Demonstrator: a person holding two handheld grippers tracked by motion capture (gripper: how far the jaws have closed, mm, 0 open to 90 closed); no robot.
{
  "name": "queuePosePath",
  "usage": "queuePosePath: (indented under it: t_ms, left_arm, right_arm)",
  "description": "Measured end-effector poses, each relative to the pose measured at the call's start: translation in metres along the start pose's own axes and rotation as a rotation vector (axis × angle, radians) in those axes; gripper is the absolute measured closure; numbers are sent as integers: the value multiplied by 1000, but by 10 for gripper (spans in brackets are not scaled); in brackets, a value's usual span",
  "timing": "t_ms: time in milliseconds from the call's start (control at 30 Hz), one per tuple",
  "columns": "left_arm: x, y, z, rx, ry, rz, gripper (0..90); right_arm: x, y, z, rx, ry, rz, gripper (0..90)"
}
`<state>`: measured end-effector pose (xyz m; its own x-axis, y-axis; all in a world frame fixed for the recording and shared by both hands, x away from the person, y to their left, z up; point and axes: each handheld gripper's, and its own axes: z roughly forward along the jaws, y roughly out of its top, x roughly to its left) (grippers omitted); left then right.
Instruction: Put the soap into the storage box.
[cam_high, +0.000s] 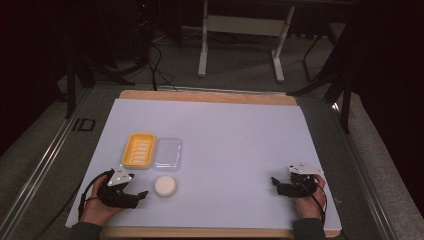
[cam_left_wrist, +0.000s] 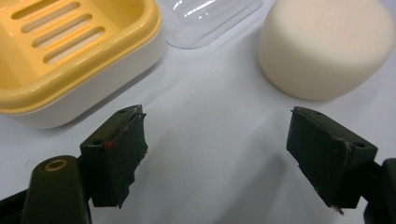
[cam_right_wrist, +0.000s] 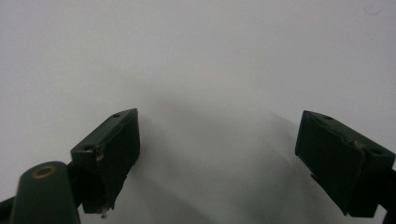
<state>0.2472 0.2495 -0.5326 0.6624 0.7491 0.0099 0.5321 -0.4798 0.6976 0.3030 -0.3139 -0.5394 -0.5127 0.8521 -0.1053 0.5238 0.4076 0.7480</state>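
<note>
Where the white sheet (cam_high: 225, 130) covers the counter (cam_high: 207, 96), three things sit together on its left half: a yellow soap dish (cam_high: 138, 150) with a slotted insert, a clear plastic lid (cam_high: 167, 153) lying just beside the dish on its right, and a round cream-coloured soap bar (cam_high: 165, 186) resting on the sheet nearer the person, just in front of the lid. The left gripper (cam_high: 134, 196) is held in the person's left hand (cam_high: 97, 210) at the near left corner of the sheet, low over the surface, with its tips pointing toward the soap bar and close to it but apart from it. In the left gripper view its jaws stand wide apart with nothing between them but bare sheet; the soap bar (cam_left_wrist: 327, 46) lies ahead and to the right of them, the soap dish (cam_left_wrist: 70, 56) ahead and to the left, and the edge of the clear lid (cam_left_wrist: 210, 18) shows between the two. The right gripper (cam_high: 280, 186) is held in the person's right hand (cam_high: 307, 202) at the near right side of the sheet, well apart from the three things. In the right gripper view its jaws are likewise spread wide and empty, with plain white sheet (cam_right_wrist: 201, 70) ahead of them.
</note>
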Motion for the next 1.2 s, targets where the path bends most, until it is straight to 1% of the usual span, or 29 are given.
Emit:
queuePosePath:
  t_ms: [33,67,100,133,167,200,233,300,367,500,600,633,733,833,967,1000,1133,1200]
  left_arm:
    - [0,0,0,0,0,0,202]
    - [0,0,-1,-3,-2,-2,201]
    - [0,0,-1,-3,-2,-2,200]
    - [0,1,-1,1,-7,8,200]
    - [0,1,-1,1,-7,8,200]
    - [-2,3,-2,12,-8,28,198]
    - [-2,3,-2,12,-8,28,198]
    - [-2,4,-2,21,-15,44,198]
    - [-1,6,-2,32,-20,55,198]
    - [0,8,-3,47,-20,74,197]
    - [0,10,-3,56,-21,85,194]
    - [1,12,-4,61,-19,93,194]
    - [3,14,-4,59,-15,88,191]
    - [4,16,-5,62,-20,88,187]
    - [3,20,-7,72,-32,112,184]
    - [3,21,-7,80,-32,124,184]
    - [1,26,-7,96,-38,149,182]
    - [0,27,-7,101,-40,154,182]
  right_arm:
    - [0,0,0,0,0,0,139]
    - [2,-1,-1,-10,-10,-20,140]
    - [2,-1,-1,-10,-10,-20,140]
    - [3,-1,-3,-29,-15,-25,141]
    - [2,-2,-4,-44,-5,-16,141]
    - [1,-2,-5,-53,0,-10,141]
    - [1,-2,-5,-53,0,-10,141]
    - [-1,-3,-7,-75,10,6,141]
    - [-1,-4,-7,-79,14,6,142]
    - [-1,-4,-7,-75,26,2,217]
    - [-1,-4,-7,-79,35,0,215]
    - [-1,-4,-8,-88,36,-8,204]
    - [0,-6,-11,-126,30,-15,184]
    - [-1,-7,-14,-150,28,-3,176]
    - [1,-7,-14,-150,21,-16,177]
    - [1,-7,-14,-150,21,-16,177]
    - [0,-8,-14,-157,24,-9,177]
    - [0,-8,-14,-156,22,-12,177]
